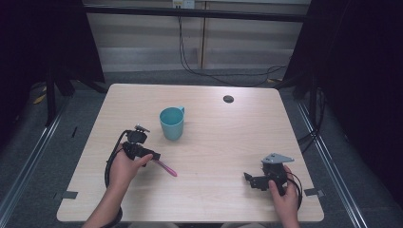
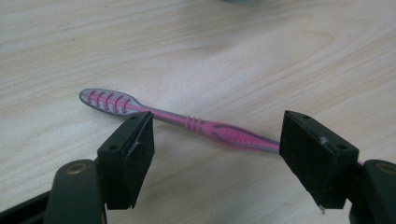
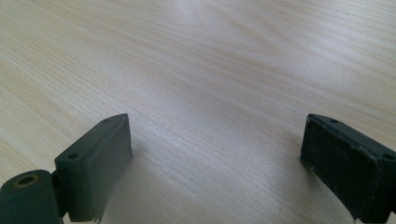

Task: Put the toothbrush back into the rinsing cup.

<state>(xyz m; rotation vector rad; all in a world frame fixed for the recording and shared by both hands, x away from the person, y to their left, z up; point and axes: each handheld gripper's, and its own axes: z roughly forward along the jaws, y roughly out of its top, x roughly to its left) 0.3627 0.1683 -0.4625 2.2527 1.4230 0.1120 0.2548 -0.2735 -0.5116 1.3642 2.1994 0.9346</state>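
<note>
A pink and grey toothbrush [image 1: 166,167] lies flat on the wooden table [image 1: 214,199], left of centre. My left gripper [image 1: 154,156] hovers at its handle end, held by a hand. In the left gripper view the toothbrush [image 2: 205,128] runs across just beyond the two black pads, head to the left, and the left gripper [image 2: 217,125] stands open with neither pad pressing on it. A teal cup [image 1: 171,122] with a handle stands upright farther back. At the front right my right gripper [image 1: 248,178] is open above bare wood [image 3: 217,122], nothing between its jaws.
A small dark round grommet [image 1: 228,99] sits in the table's far right part. Black cables [image 1: 214,76] trail on the floor behind the table. Dark curtains flank both sides. The table's front edge lies close to both hands.
</note>
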